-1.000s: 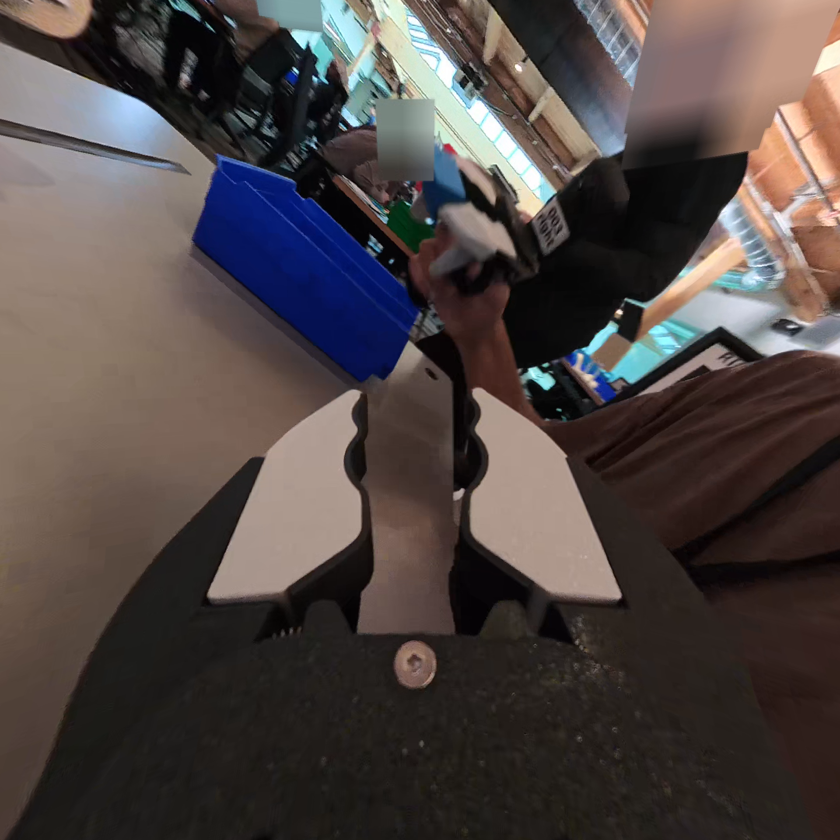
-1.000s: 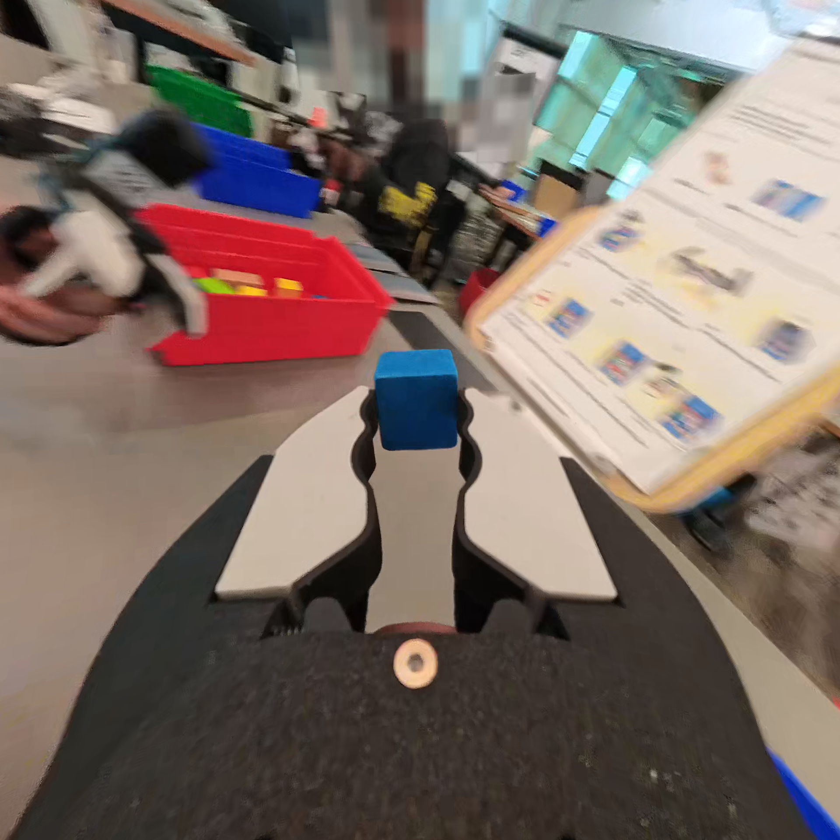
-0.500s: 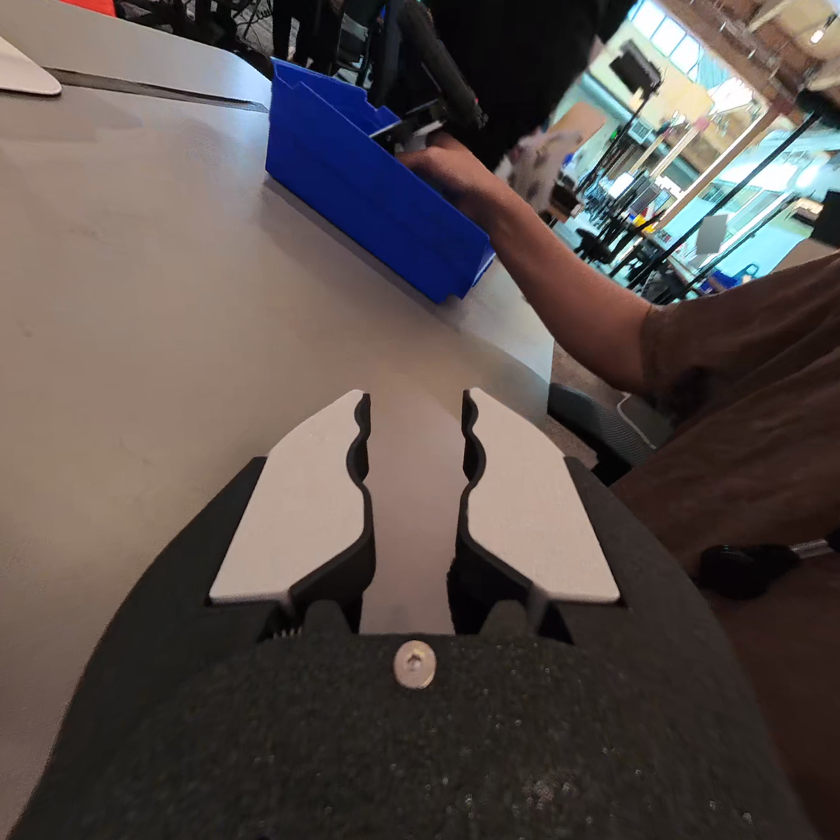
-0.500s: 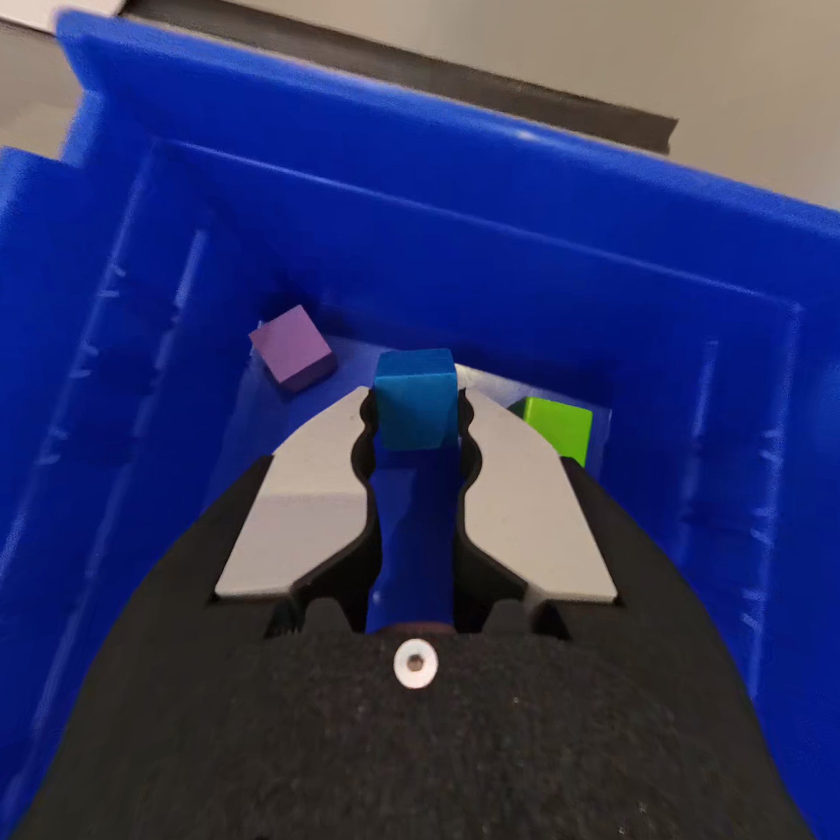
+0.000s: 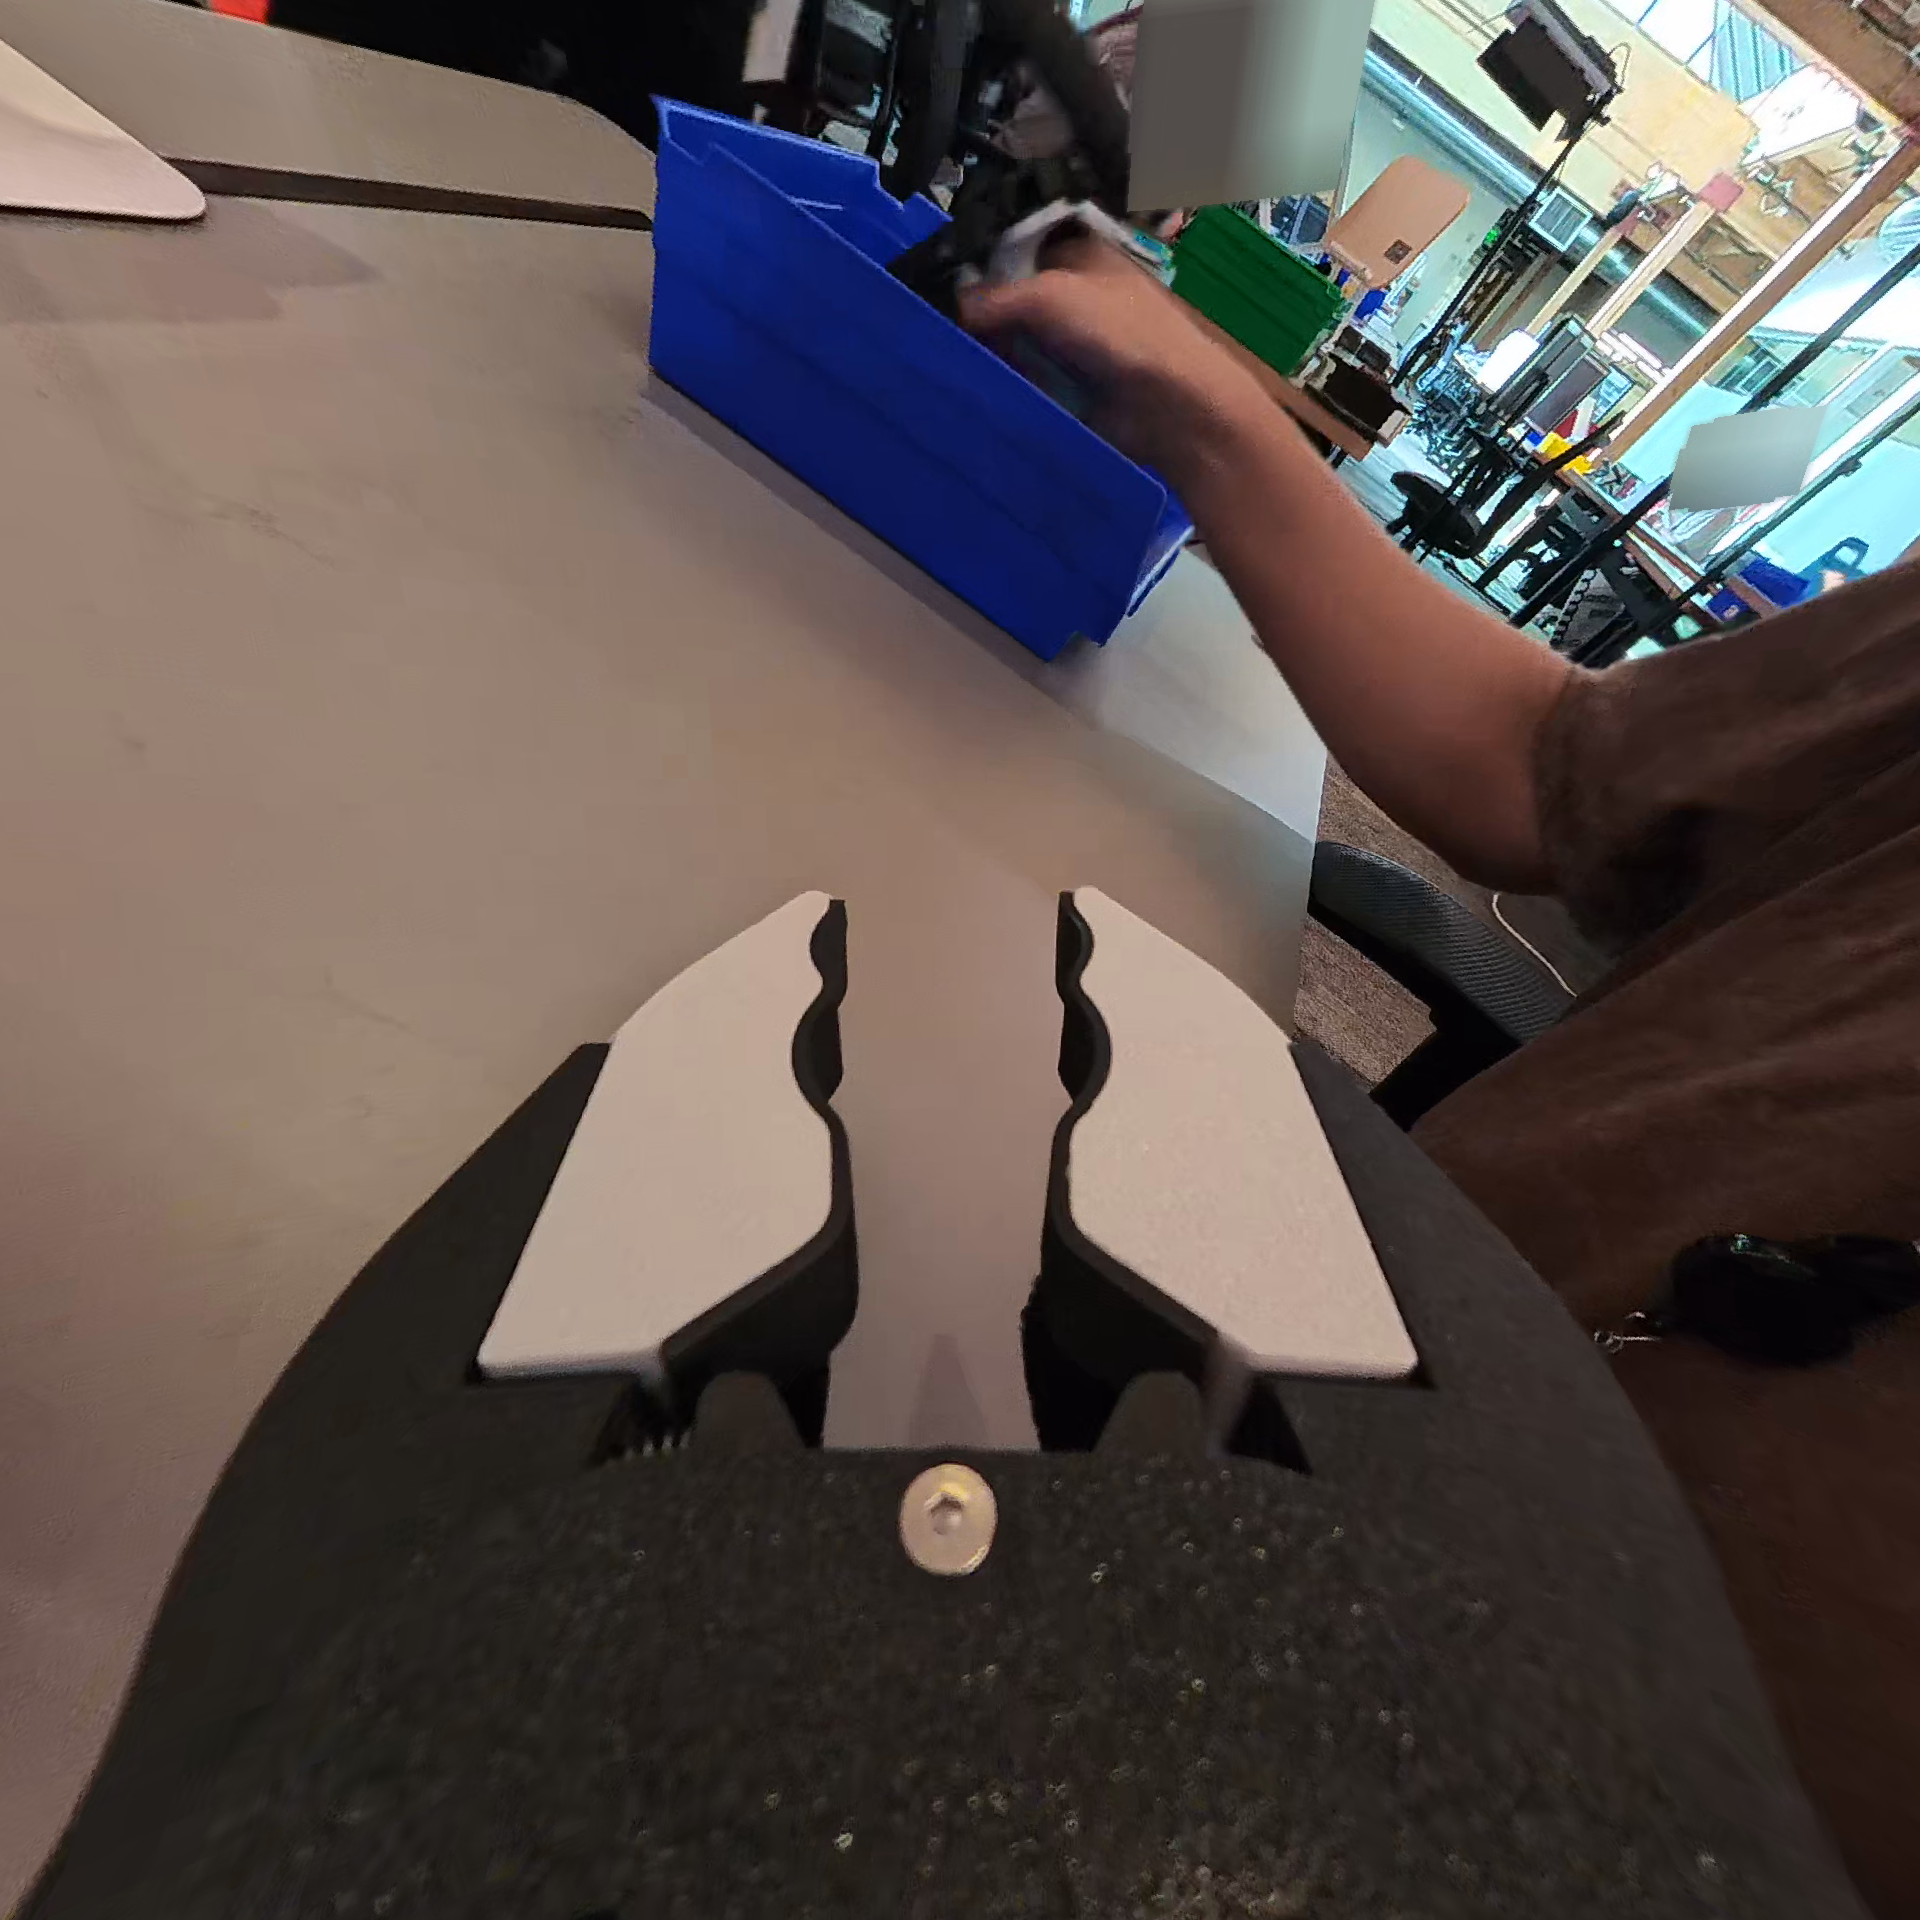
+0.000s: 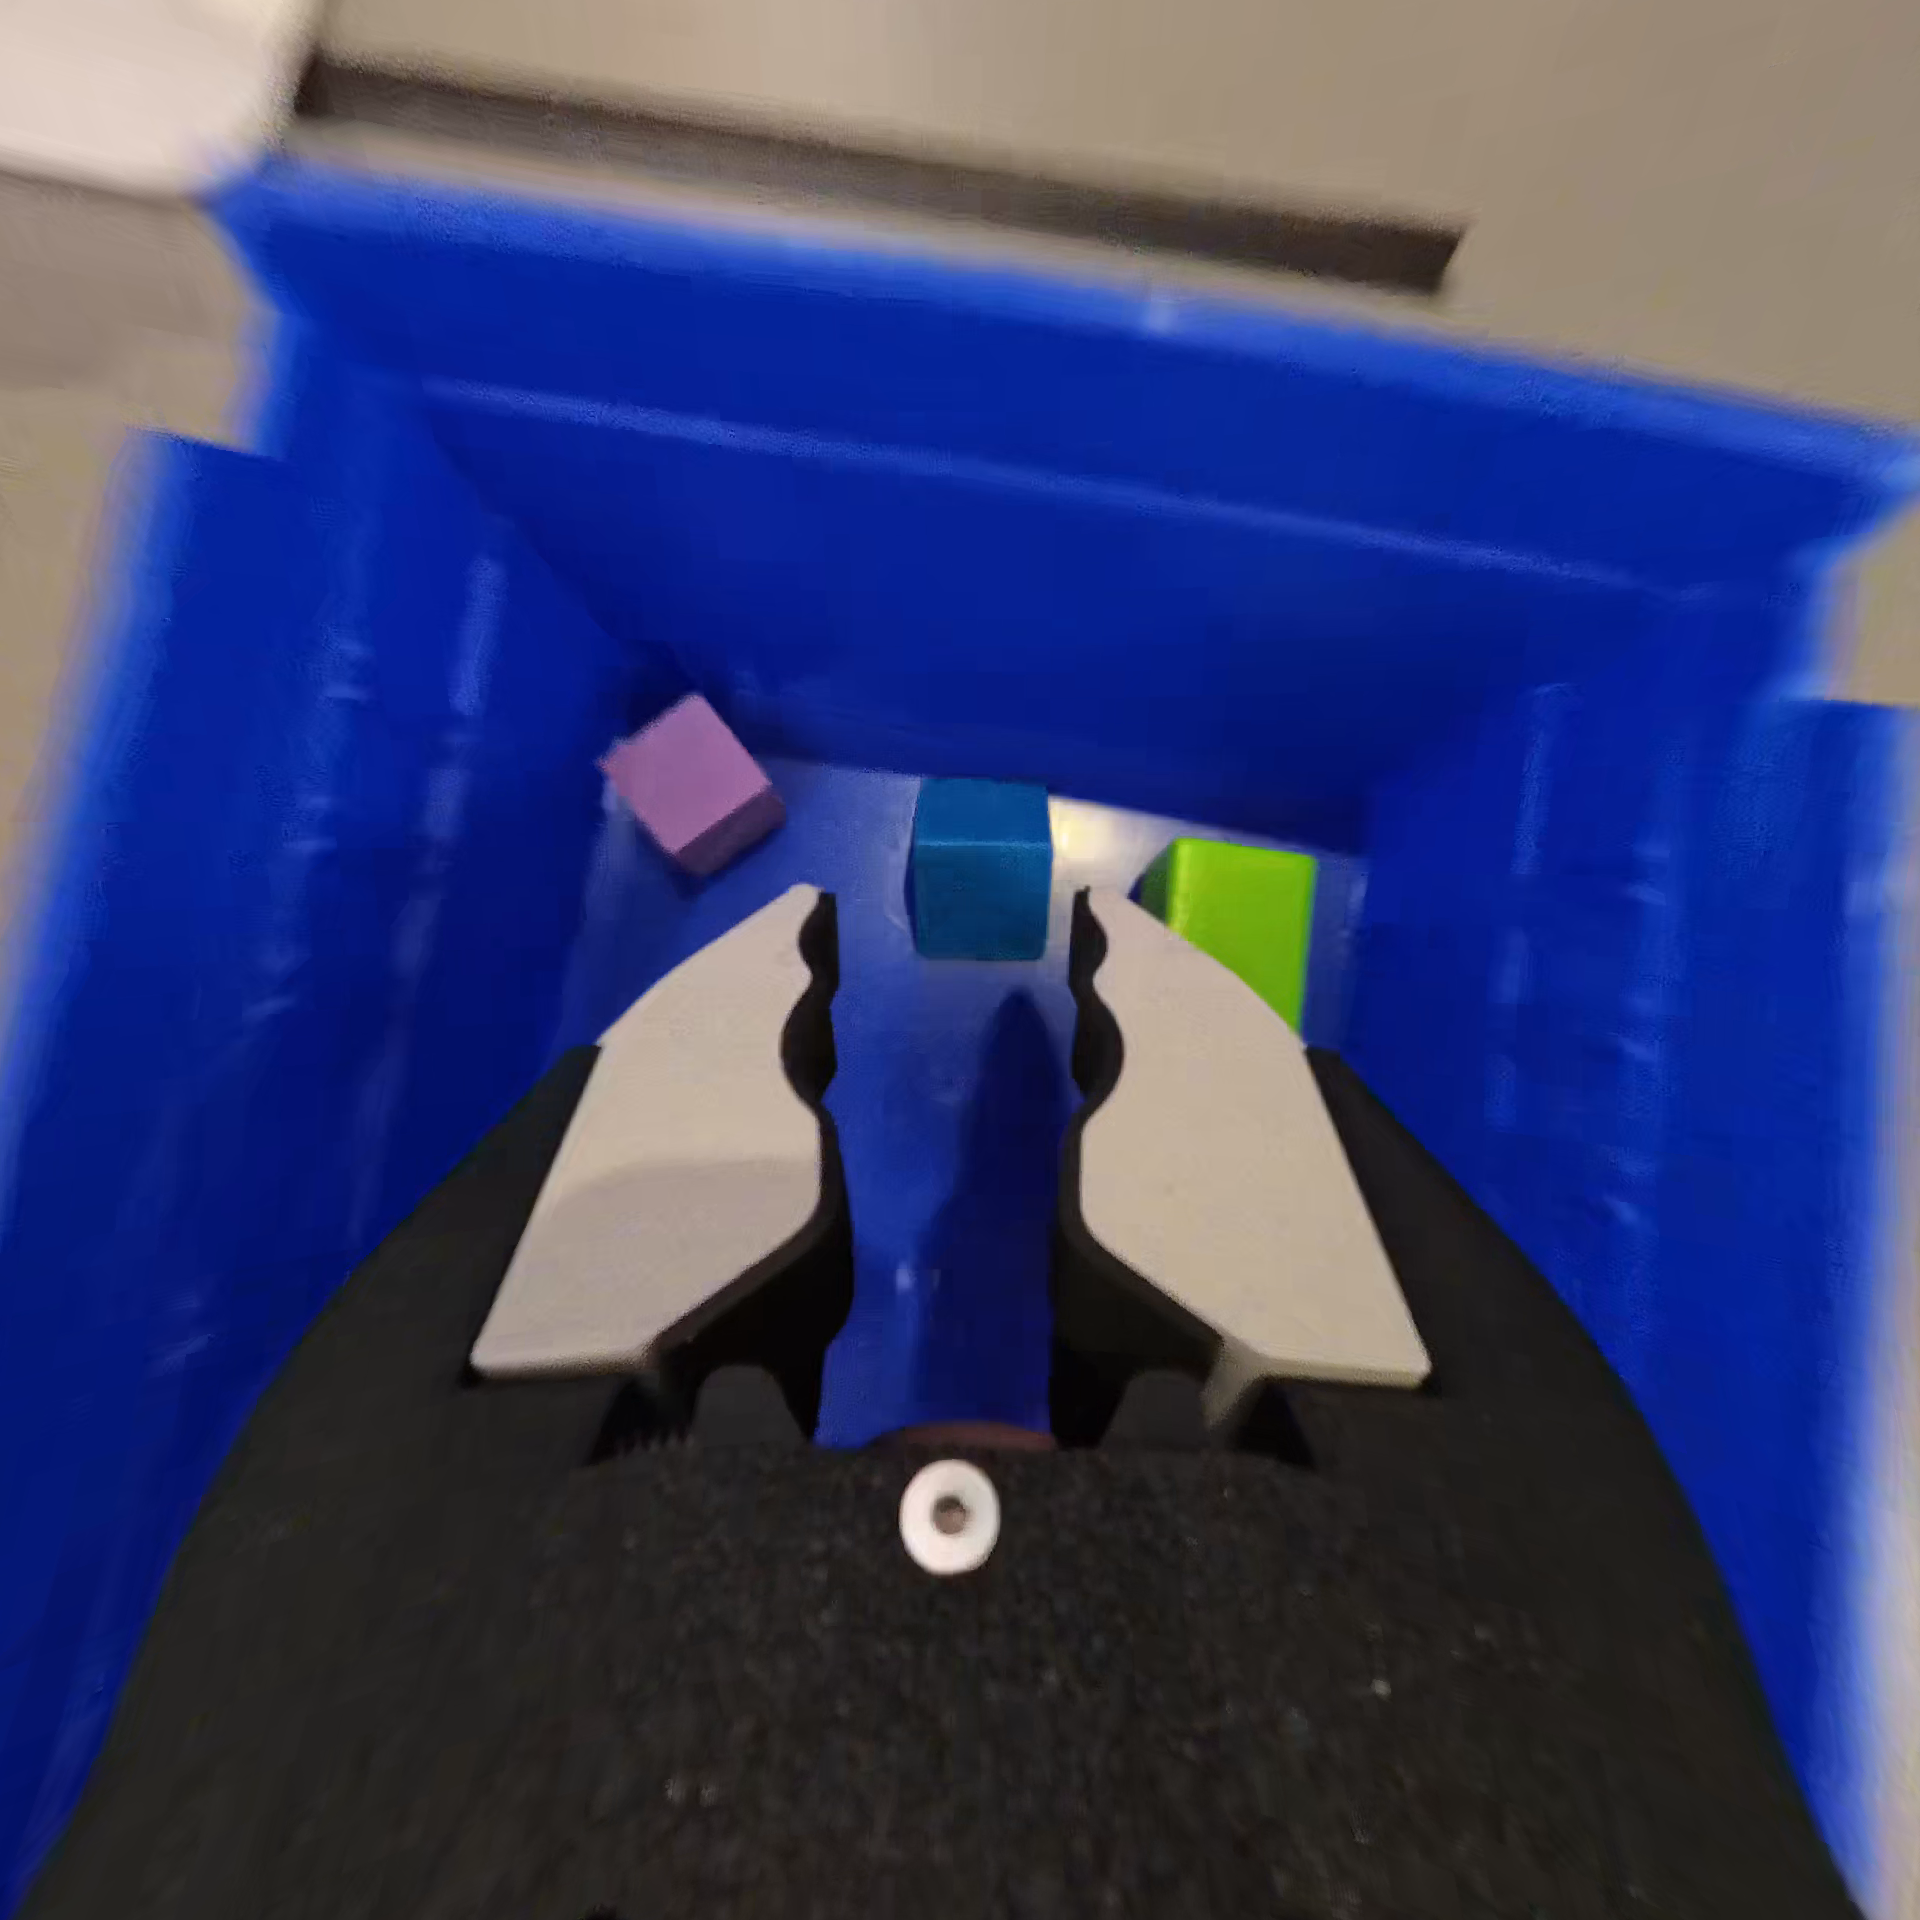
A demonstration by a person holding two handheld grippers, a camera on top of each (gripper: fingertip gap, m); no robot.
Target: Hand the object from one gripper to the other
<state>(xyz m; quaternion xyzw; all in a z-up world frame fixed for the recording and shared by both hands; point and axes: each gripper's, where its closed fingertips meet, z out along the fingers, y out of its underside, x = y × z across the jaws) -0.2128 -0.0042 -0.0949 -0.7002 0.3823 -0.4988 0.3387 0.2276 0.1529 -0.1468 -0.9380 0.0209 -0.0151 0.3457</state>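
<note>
In the right wrist view my right gripper is open inside a blue bin. The blue cube sits loose at its fingertips, and the jaws stand wider than it without gripping it. In the left wrist view my left gripper is open and empty, low over the grey table. That view shows the blue bin farther off, with a person's hand holding the right gripper in it.
A purple cube lies at the bin's far left and a green cube at its right, beside the right finger. The person's arm and brown sleeve fill the right of the left wrist view. The table edge is close.
The right gripper went from shut on the blue cube above the table into the blue bin, then opened and let the cube go. The left gripper tilted down toward the table.
</note>
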